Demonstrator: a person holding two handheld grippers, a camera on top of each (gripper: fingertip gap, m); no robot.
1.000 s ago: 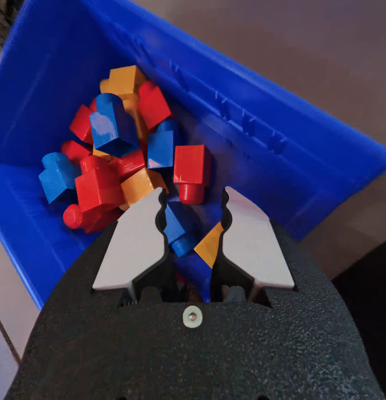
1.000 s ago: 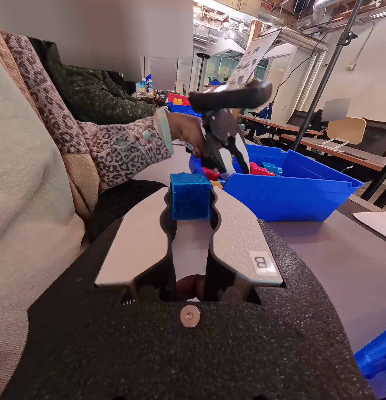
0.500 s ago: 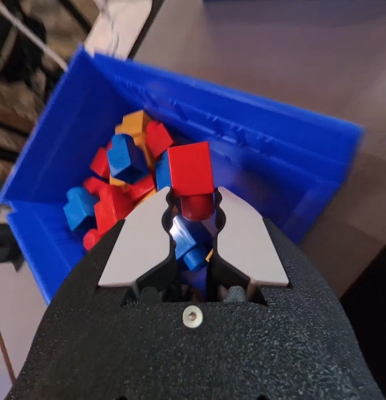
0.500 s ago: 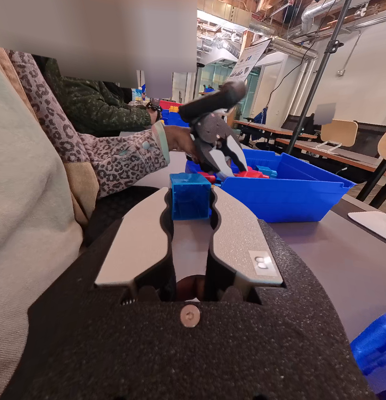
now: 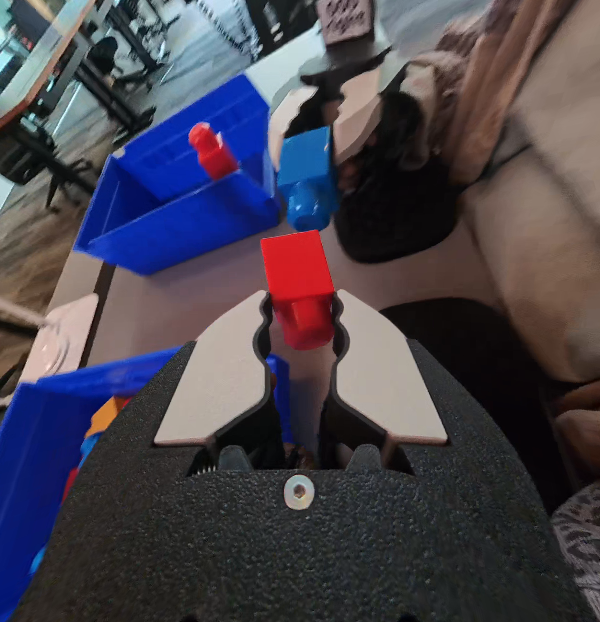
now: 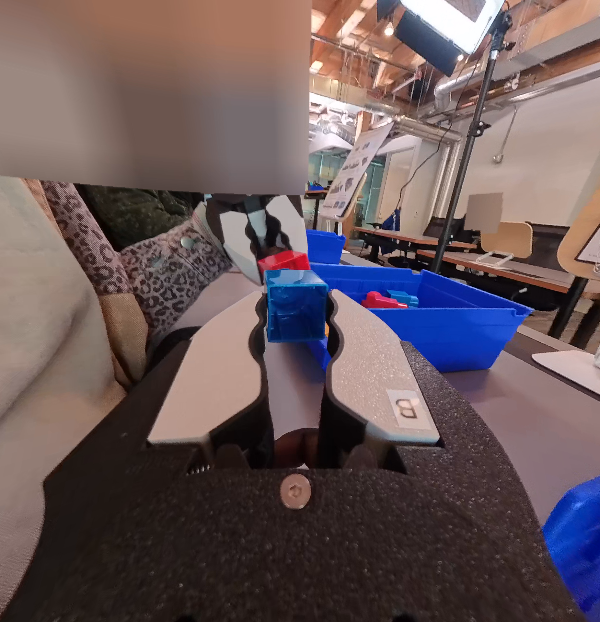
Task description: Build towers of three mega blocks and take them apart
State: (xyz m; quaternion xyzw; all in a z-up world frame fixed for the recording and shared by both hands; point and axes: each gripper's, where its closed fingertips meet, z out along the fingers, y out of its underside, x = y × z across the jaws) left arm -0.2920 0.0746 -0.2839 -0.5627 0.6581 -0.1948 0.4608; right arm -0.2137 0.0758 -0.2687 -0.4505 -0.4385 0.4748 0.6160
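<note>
My left gripper [image 5: 300, 303] is shut on a red block [image 5: 297, 269], gripping its stud end, with the block's base pointing forward. My right gripper [image 6: 295, 299] is shut on a blue block [image 6: 295, 311] whose hollow base faces the camera. In the left wrist view the blue block [image 5: 307, 178] hangs stud-first just beyond the red one. The two blocks are nearly in line and very close; I cannot tell if they touch. In the right wrist view the red block [image 6: 283, 262] sits right behind the blue one.
A blue bin [image 5: 32, 454] of orange, red and blue blocks lies under my left gripper. A second blue bin [image 5: 177, 222] across the table holds a red block [image 5: 211, 154]. A person's patterned sleeve [image 6: 164, 269] and torso border the table. A white mat [image 6: 574, 370] lies far right.
My left gripper shut on the red block in the bin, lifted it out and swung it toward the blue block. My right gripper kept its hold and tilted upward.
</note>
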